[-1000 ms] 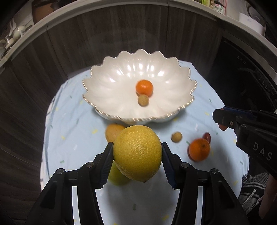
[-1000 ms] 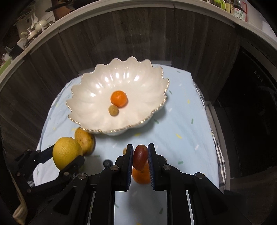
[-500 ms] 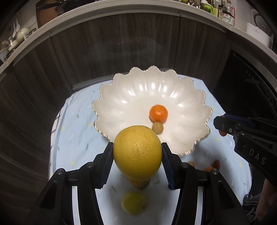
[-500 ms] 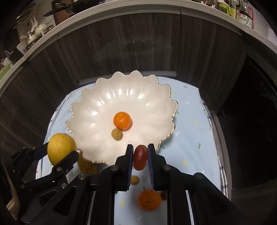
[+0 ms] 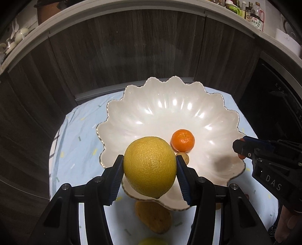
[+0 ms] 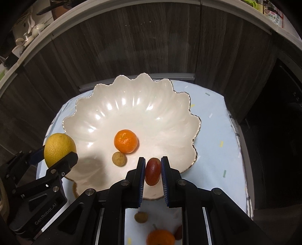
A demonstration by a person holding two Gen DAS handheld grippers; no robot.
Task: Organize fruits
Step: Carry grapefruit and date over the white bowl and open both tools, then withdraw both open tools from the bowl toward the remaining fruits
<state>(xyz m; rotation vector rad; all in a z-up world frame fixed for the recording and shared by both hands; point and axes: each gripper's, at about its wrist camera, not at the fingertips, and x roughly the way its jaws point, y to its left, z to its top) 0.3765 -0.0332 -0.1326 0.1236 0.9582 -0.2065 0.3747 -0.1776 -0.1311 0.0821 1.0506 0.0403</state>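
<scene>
Left gripper point(image 5: 150, 169): clamped on a large yellow citrus fruit point(image 5: 150, 166), one pad on each flank, so the fruit hangs free over the near rim of the bowl; the wide, mid-height grip looks chosen to stop the round fruit rolling out.
Right gripper point(image 6: 153, 172): closed tight on a small red oval fruit point(image 6: 152, 171), gripped across its narrow width, poised just inside the near right rim of the bowl.
Scalloped white bowl point(image 6: 132, 94): stands toward the far edge of the pale blue cloth point(image 6: 213, 132); its gold-edged rim and deep centre make it the likely collecting place.
Already in the bowl: a mandarin point(image 6: 125, 141) and a small tan round fruit point(image 6: 119, 159), touching each other at the low middle, where round things settle.
Still on the cloth, near edge: another mandarin point(image 6: 160, 237), a tan fruit point(image 6: 141, 217), and in the left view a blurred yellow-brown fruit point(image 5: 153, 216) below the bowl's rim.
Step, as judged: both fruits carried over the bowl, release not yet made.
Writing: "DAS" point(image 5: 273, 182) on the right gripper's body; "GenRobot.AI" point(image 6: 45, 213) on the left one's.
Shelf bottles point(image 5: 254, 17): labels present, too small to read.
</scene>
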